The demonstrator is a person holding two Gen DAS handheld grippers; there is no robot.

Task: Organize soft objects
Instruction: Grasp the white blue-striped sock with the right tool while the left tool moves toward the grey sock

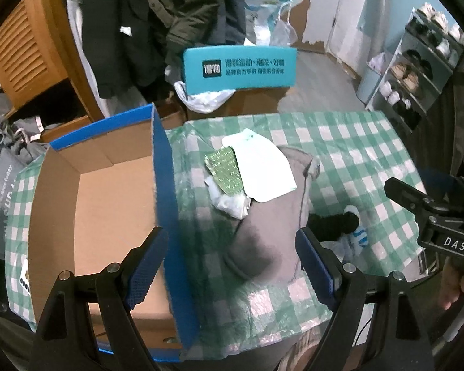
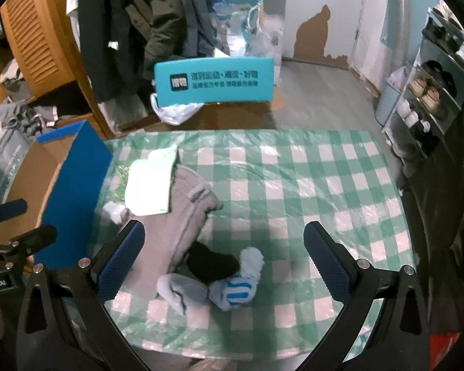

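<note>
Right now your left gripper (image 1: 232, 272) fills the bottom of its frame with fingers (image 1: 145, 269) spread wide and holding nothing; one finger hangs over the open box (image 1: 86, 204) at lower left, the other over the grey garment (image 1: 269, 216). Your right gripper (image 2: 224, 266) is likewise spread and empty, low in its own frame.

Between the right fingers, just ahead, lies a heap of socks (image 2: 213, 275): a grey one, a black one and a white one with blue stripes, all touching. They sit on the green-checked worktop (image 2: 309, 185), at the near end of the grey garment.

Further on, a white packet (image 1: 259, 167) and a green glittery piece (image 1: 224, 170) rest on the garment's far end, with a crumpled white bit (image 1: 232, 202) just beside them, near the box's blue wall.

Beyond the worktop, mid-frame, stands a teal sign (image 1: 238, 69). Coats (image 1: 157, 21) hang at upper left, and a shoe rack (image 1: 417, 71) stands at the right.
</note>
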